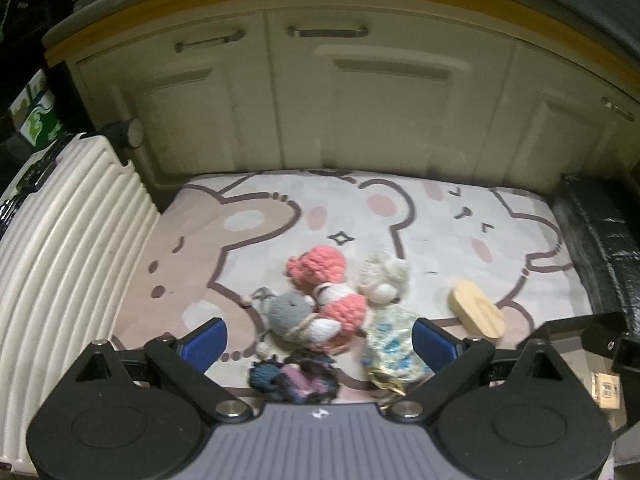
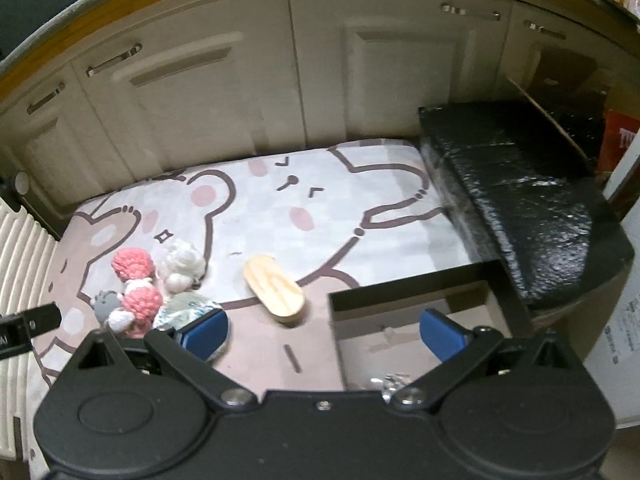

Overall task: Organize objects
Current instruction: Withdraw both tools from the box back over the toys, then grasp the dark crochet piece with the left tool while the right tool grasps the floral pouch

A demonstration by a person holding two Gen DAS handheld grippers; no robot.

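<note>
Blue fingers [image 1: 206, 342] flanking blurry, seemingly crocheted pink doll [image 1: 328, 296]

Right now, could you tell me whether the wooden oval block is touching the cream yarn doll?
Apart. The right wrist view shows bare mat between the wooden oval block and the cream yarn doll.

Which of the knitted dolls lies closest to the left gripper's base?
The dark blue-and-purple doll, between the open left gripper fingers; the pink doll and cream doll lie farther out.

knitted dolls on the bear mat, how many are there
4, clustered together: pink doll in the middle, grey doll to its left, white-haired doll in a floral dress on its right, dark blue-purple doll nearest the left gripper. Others may lie underneath.
</note>
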